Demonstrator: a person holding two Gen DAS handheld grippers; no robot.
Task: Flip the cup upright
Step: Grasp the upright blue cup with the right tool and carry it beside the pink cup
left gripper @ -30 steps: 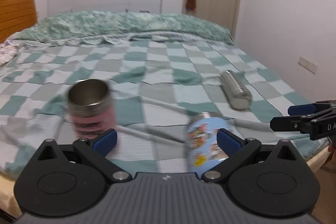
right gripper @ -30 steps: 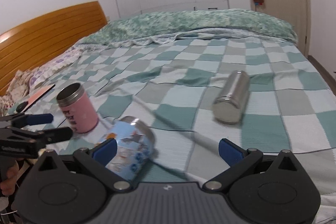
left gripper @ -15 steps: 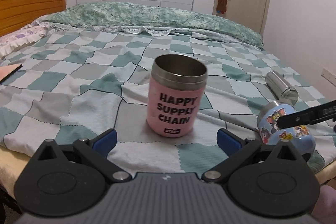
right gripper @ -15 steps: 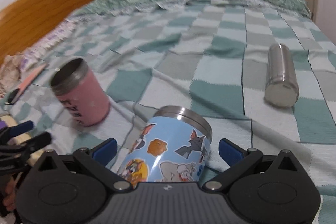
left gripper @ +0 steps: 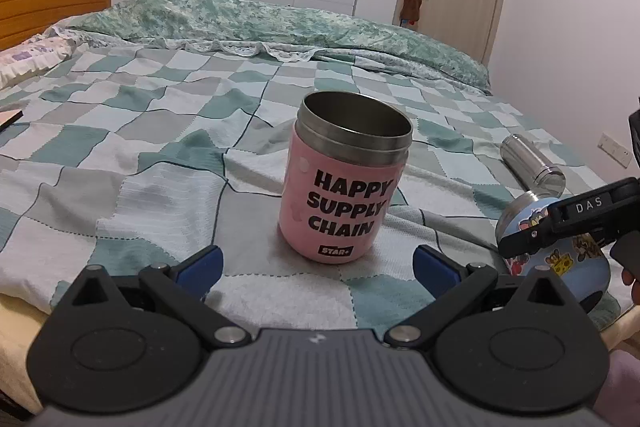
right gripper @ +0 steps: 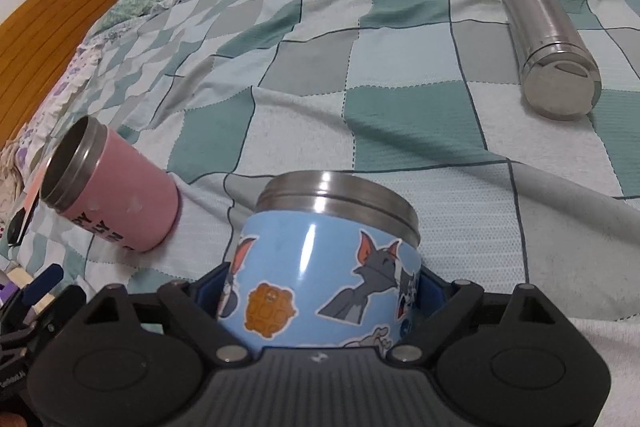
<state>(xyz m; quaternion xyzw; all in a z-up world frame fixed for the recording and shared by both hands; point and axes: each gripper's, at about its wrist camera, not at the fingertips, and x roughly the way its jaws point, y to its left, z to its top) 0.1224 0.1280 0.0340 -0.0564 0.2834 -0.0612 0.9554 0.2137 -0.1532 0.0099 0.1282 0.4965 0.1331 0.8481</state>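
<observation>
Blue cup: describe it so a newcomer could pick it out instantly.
On the bed's checkered blanket, near its front edge, three metal containers lie apart. The blue cup sits nearest, between the right gripper fingers. Unlike the pink cup to its left and the plain steel bottle farther back, it carries cartoon cat-and-mouse stickers.

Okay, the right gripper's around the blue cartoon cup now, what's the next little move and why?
Probably lift slightly, then rotate the wrist to bring the rim up. The right gripper has its blue pads against both sides of the blue cup, which lies tipped on the bedspread. The pink cup already stands upright, and the left gripper hangs open before it.
</observation>
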